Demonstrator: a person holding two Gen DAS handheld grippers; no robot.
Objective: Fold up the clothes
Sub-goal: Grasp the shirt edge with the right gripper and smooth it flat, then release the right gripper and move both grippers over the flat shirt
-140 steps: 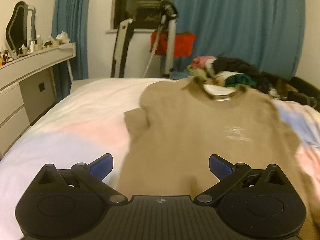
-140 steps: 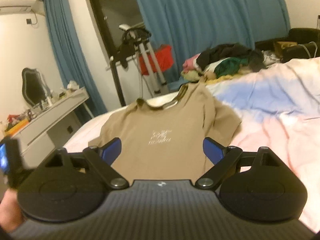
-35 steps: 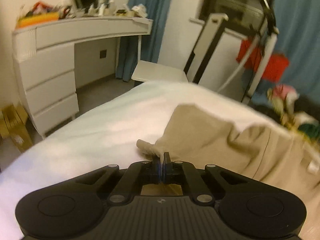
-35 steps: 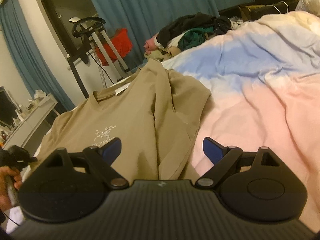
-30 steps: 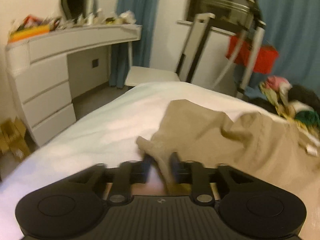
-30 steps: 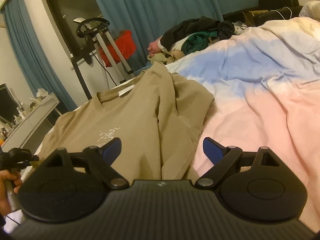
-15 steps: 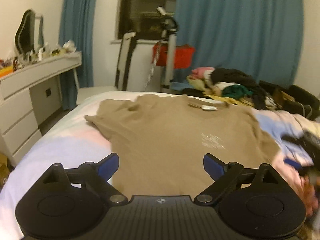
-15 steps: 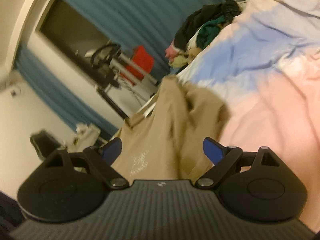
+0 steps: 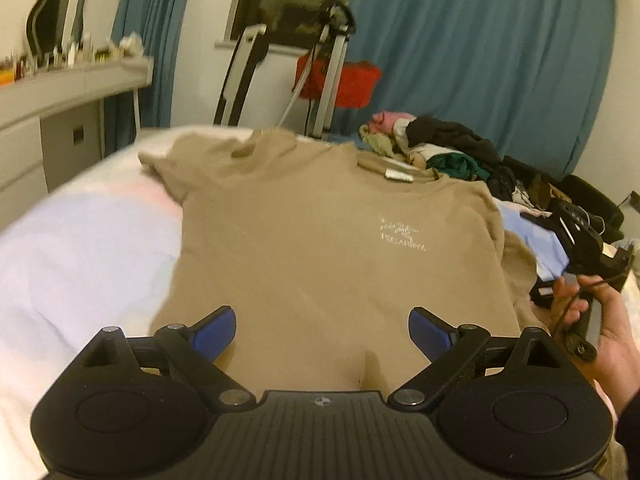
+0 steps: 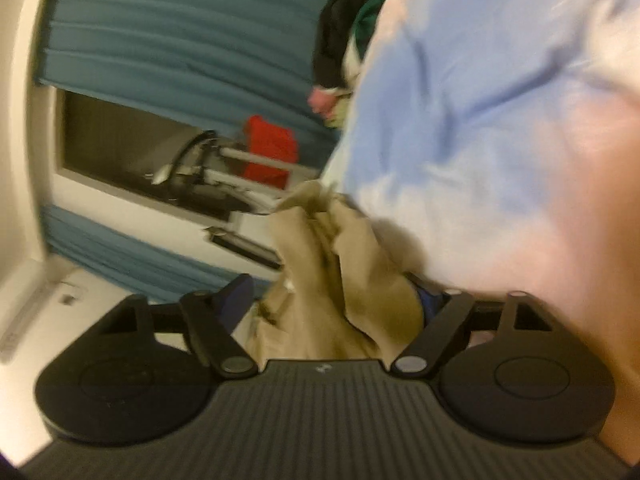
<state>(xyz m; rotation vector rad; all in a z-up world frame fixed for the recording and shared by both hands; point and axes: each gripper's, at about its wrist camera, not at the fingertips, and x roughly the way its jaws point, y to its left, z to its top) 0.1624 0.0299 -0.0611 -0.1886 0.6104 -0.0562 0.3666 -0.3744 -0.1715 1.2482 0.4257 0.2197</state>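
Observation:
A tan T-shirt [image 9: 320,240] with a small white chest print lies face up on the bed, collar far, its left sleeve spread out. My left gripper [image 9: 322,330] is open and empty, hovering over the shirt's near hem. My right gripper [image 10: 334,304] is rolled sideways at the shirt's right edge. Its jaws are open with bunched tan cloth of the shirt [image 10: 340,280] between them. In the left wrist view the right gripper [image 9: 576,248] shows in a hand at the shirt's right side.
The bed [image 9: 80,248] has a pink, blue and white cover. A pile of clothes [image 9: 440,148] lies at the far end. A white dresser [image 9: 48,120] stands left. An exercise machine [image 9: 328,60] and blue curtains stand behind.
My left gripper let go of the left sleeve, opened and drew back to the near hem. My right gripper rolled sideways and moved onto the shirt's right edge, cloth now between its jaws.

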